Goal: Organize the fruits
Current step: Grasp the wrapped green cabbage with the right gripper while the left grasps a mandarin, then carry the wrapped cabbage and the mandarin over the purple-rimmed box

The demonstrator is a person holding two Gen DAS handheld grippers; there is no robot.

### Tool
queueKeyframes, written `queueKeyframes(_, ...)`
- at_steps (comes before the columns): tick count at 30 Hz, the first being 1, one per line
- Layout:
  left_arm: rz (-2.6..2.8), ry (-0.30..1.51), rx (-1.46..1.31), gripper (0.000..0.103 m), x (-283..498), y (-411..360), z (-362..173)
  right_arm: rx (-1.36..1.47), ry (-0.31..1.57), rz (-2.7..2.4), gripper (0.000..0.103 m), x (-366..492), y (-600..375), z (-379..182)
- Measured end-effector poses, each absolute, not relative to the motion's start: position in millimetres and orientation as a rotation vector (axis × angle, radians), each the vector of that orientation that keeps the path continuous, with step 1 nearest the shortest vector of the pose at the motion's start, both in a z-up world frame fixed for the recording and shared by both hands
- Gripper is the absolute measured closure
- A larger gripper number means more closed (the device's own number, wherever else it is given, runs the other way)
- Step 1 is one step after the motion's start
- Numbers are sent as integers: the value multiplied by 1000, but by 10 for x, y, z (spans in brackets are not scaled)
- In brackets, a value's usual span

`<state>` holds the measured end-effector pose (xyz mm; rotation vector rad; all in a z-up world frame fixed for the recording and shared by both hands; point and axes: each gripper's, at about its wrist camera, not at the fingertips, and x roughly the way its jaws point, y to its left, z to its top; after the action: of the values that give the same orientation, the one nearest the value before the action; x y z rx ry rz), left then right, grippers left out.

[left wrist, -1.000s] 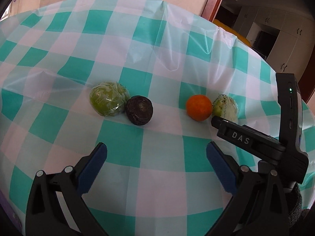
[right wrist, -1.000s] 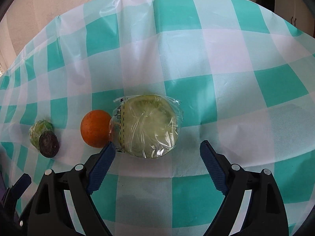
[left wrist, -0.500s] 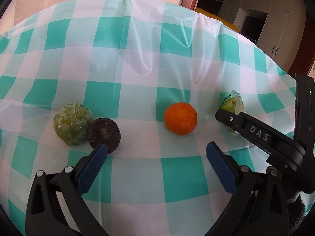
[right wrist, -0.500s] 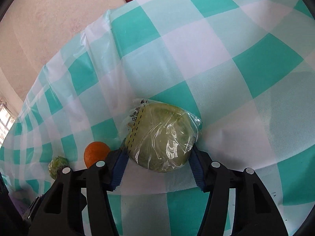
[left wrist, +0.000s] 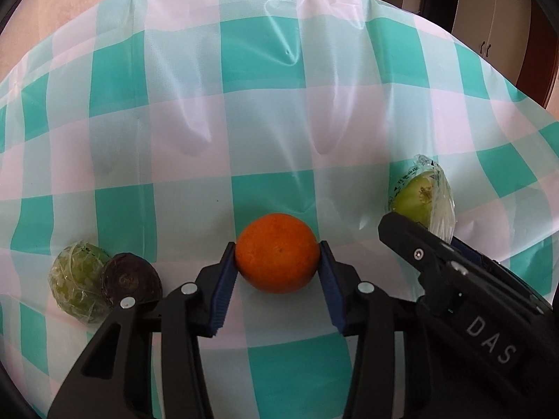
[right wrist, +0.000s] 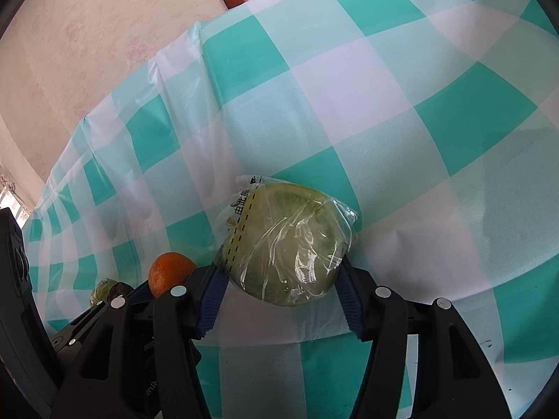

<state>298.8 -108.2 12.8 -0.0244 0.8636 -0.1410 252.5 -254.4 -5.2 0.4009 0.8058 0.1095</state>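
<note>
My left gripper is shut on an orange, its blue pads pressed to both sides. My right gripper is shut on a green fruit wrapped in clear plastic, held just above the checked tablecloth. That wrapped fruit also shows in the left wrist view, above the right gripper's black body. The orange shows in the right wrist view, lower left.
A second plastic-wrapped green fruit and a dark purple-brown fruit lie touching each other on the cloth, left of the left gripper. They show small in the right wrist view. A pink wall stands behind the table.
My left gripper moved forward and closed on the orange. My right gripper closed on the wrapped green fruit and has lifted and tilted with it.
</note>
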Motion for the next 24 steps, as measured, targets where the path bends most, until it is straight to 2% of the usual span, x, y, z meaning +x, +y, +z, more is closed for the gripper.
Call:
queueKeyframes(14, -90, 809, -128, 58, 2809, -888, 226, 428, 806, 108, 46, 2505, -2580, -56)
queueKeyframes(24, 82, 721, -270, 58, 2196, -474, 317, 418, 795, 116, 46, 2486, -2556, -35)
